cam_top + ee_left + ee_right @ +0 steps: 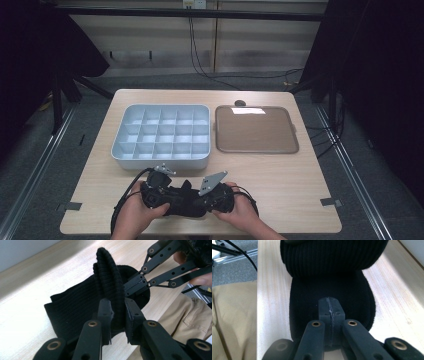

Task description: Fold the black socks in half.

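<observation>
High view, grippers (186, 192) pinching, seemingly, black sock (186, 186)

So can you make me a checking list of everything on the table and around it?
Surface: light wooden table, bare at the near right.
Job's things: black knitted cloth, folded, lying at the near edge, one fold raised.
Clutter: white compartment tray, its cells look bare; brown flat tray beside it; small dark thing behind that, too small to tell.
Grippers: left tool shut on the raised fold; right tool jaws pressed together at the cloth's edge.
Cables: black cable trailing from the left tool; black wires hanging on the far wall.
Surroundings: grey floor, dark curtains at both sides.
</observation>
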The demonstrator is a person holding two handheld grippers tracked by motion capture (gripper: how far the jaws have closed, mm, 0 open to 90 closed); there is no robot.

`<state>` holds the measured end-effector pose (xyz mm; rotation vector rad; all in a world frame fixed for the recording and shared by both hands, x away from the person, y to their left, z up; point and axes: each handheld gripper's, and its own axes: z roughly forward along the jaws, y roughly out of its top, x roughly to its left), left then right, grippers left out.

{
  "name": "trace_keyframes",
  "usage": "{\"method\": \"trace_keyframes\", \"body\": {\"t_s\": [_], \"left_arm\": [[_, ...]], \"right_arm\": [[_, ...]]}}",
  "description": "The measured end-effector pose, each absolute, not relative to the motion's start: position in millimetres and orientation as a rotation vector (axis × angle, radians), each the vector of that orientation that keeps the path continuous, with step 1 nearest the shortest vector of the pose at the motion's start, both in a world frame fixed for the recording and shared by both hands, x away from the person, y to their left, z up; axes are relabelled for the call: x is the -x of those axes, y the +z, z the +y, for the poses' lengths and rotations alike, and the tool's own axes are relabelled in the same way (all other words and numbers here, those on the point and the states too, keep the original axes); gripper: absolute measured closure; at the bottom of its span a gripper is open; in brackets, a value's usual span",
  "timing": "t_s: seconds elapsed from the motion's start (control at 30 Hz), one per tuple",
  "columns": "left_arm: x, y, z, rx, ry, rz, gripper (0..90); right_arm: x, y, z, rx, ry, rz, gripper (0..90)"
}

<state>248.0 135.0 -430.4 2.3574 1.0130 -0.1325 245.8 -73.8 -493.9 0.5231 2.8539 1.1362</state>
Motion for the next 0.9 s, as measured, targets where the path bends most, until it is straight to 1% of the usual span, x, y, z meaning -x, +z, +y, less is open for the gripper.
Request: {"method": "trace_keyframes", "body": {"t_s": [0.4, 0.6, 0.9], "left_arm": [[-247.6, -440.2, 127.1, -2.367, -0.162, 1.011, 76.7], [-248.6, -444.6, 127.1, -2.377, -0.168, 1.017, 76.6], [-249.7, -448.3, 127.5, -2.367, -0.17, 1.034, 76.6]], "right_arm": [[-244.4, -493.7, -73.2, -0.529, 1.13, 2.851, 89.8], [-244.0, -492.6, -72.9, -0.514, 1.119, 2.852, 88.3], [-244.9, -482.7, -78.4, -0.514, 1.157, 2.82, 88.4]]}}
